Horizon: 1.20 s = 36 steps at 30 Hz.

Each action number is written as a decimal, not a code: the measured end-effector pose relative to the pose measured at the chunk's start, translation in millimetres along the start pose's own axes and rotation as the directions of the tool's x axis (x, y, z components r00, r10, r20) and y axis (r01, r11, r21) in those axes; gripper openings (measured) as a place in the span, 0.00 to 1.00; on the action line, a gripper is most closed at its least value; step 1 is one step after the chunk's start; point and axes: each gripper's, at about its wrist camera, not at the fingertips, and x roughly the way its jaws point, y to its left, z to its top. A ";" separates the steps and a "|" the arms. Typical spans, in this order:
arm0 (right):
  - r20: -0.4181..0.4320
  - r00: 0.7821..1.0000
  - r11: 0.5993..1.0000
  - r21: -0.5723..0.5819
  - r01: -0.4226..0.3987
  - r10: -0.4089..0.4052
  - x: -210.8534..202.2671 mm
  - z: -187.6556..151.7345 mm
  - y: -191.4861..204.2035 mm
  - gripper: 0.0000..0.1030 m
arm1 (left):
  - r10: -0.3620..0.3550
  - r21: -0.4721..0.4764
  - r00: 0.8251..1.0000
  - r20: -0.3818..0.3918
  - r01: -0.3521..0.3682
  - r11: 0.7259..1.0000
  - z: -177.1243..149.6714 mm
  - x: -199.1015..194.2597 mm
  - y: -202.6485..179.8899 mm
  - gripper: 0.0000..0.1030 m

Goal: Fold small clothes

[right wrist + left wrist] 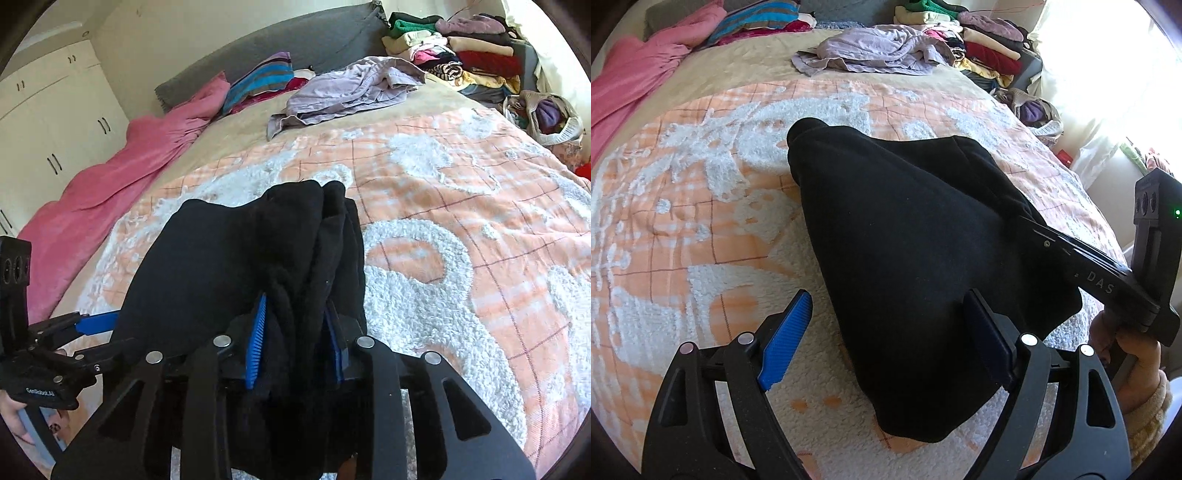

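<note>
A black garment (905, 258) lies bunched on the orange-and-white bedspread (701, 206), its right side lifted. In the left wrist view my left gripper (886, 332) stands open and low over the garment's near end; its left blue pad (786, 339) is over the blanket and its right pad (988, 332) over the cloth. My right gripper (295, 332) is shut on a thick gathered fold of the black garment (229, 258), with cloth filling the gap between its blue pads (256, 347). Its long finger (1071, 258) enters the fabric from the right.
A crumpled lilac garment (871, 51) lies further up the bed. Stacked folded clothes (982, 44) stand at the far right corner, with a bag of clothes (546, 118) beside the bed. A pink blanket (122, 177) runs along the left edge, by white wardrobes (55, 122).
</note>
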 end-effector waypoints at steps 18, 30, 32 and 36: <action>0.042 0.998 0.998 0.030 0.053 -0.054 -34.4 -16.3 -4.9 0.52 | 0.002 0.006 1.000 0.008 -0.002 1.000 -2.9 -6.5 -1.9 0.74; 0.026 1.000 0.998 0.056 -0.011 0.009 -42.1 -19.9 0.6 0.59 | -0.004 0.005 1.000 0.008 0.004 1.000 -11.0 -12.8 0.0 0.76; 0.003 0.999 0.997 0.064 -0.043 0.043 -36.8 -19.6 1.8 0.59 | -0.008 0.008 1.000 0.005 0.008 1.000 -12.8 -12.7 0.6 0.76; -0.044 0.998 0.998 0.042 -0.046 0.048 -24.5 -24.4 7.1 0.22 | -0.021 -0.002 1.000 0.000 0.021 1.000 -15.1 -10.7 1.8 0.76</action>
